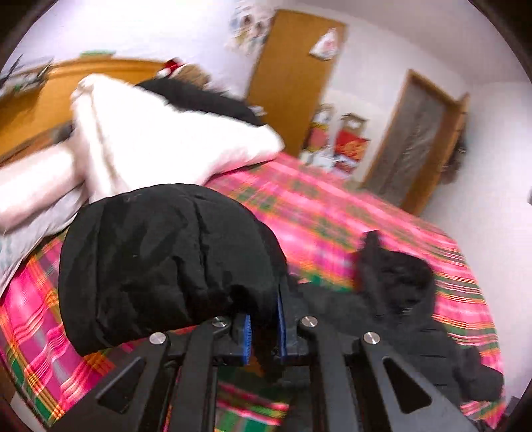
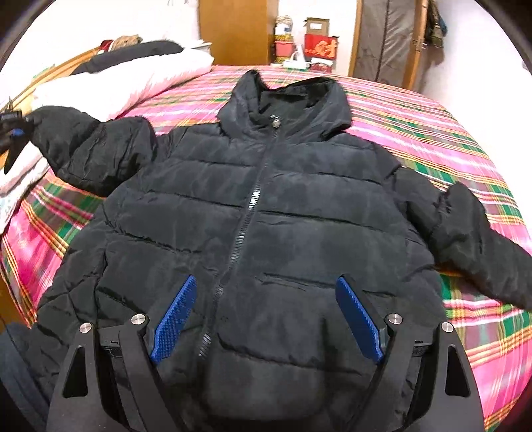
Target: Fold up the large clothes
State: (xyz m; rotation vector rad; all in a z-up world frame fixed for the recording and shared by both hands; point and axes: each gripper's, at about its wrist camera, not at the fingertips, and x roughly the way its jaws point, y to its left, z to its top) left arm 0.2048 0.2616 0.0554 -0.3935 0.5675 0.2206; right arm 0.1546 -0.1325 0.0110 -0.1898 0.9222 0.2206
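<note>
A black puffer jacket (image 2: 316, 206) lies face up and zipped on the pink plaid bed (image 2: 432, 133), its hood toward the far side. My left gripper (image 1: 265, 315) is shut on the cuff of the jacket's left sleeve (image 1: 159, 259), and the sleeve hangs lifted off the bed. In the right wrist view this sleeve (image 2: 83, 146) stretches up to the left gripper (image 2: 15, 131) at the left edge. My right gripper (image 2: 266, 299) hovers open over the jacket's lower front, its blue pads (image 2: 176, 312) on either side of the zip. The right sleeve (image 2: 475, 239) lies flat.
A white quilt (image 2: 133, 79) with a dark garment (image 2: 133, 53) on top is piled at the bed's left, against a wooden headboard (image 1: 40, 99). Red and cardboard boxes (image 2: 316, 43) stand beyond the far edge, between a wooden door (image 2: 239, 30) and a grey wardrobe (image 2: 382, 36).
</note>
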